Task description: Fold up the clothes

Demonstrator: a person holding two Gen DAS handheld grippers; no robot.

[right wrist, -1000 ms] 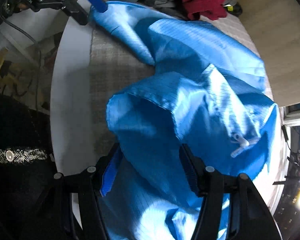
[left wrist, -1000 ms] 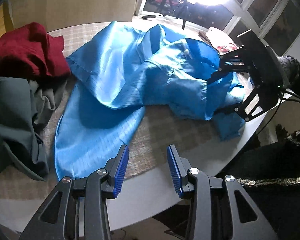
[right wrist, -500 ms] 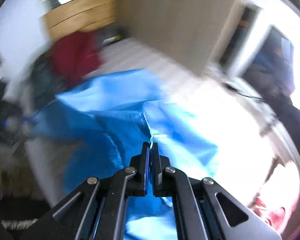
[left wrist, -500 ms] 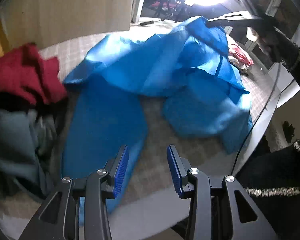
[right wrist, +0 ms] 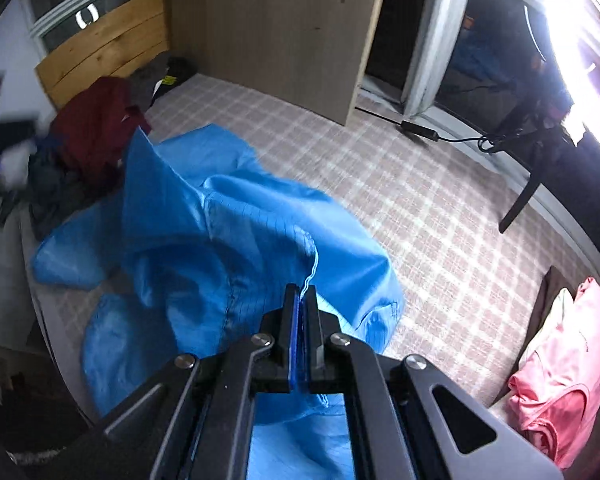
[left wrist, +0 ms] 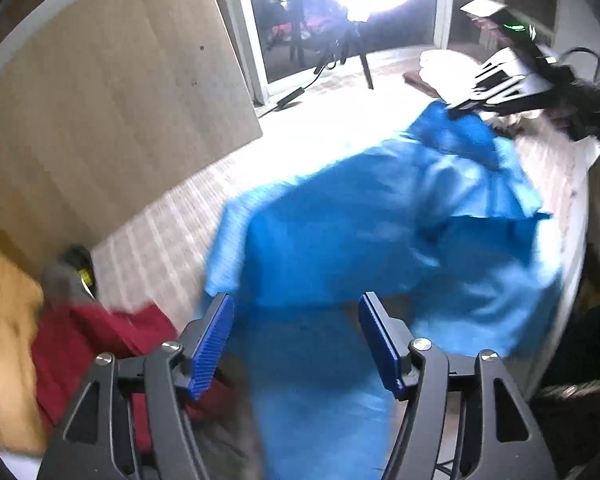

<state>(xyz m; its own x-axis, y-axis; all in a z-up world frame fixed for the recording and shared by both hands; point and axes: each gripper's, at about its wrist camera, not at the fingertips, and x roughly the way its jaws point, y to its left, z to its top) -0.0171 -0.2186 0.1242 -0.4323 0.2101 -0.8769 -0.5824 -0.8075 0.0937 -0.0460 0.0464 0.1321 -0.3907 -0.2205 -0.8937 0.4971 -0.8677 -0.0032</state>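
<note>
A shiny blue garment [left wrist: 380,232] lies bunched across the round table's checked cloth [right wrist: 440,208]. My right gripper [right wrist: 301,300] is shut on an edge of the blue garment [right wrist: 228,240] and holds that part lifted above the table; it also shows at the far right in the left wrist view [left wrist: 460,105]. My left gripper [left wrist: 296,344] is open and empty, low over the garment's near end, with blue cloth showing between its fingers.
A dark red garment [left wrist: 84,344] and grey clothes [right wrist: 56,192] are piled at the table's left side. A folded pink garment [right wrist: 564,372] lies at the right edge. A wooden panel [right wrist: 276,28] and a lamp tripod [left wrist: 352,52] stand behind the table.
My right gripper closed on the blue garment's edge and lifted it up and across the table. My left gripper opened wider and moved in over the garment's near end.
</note>
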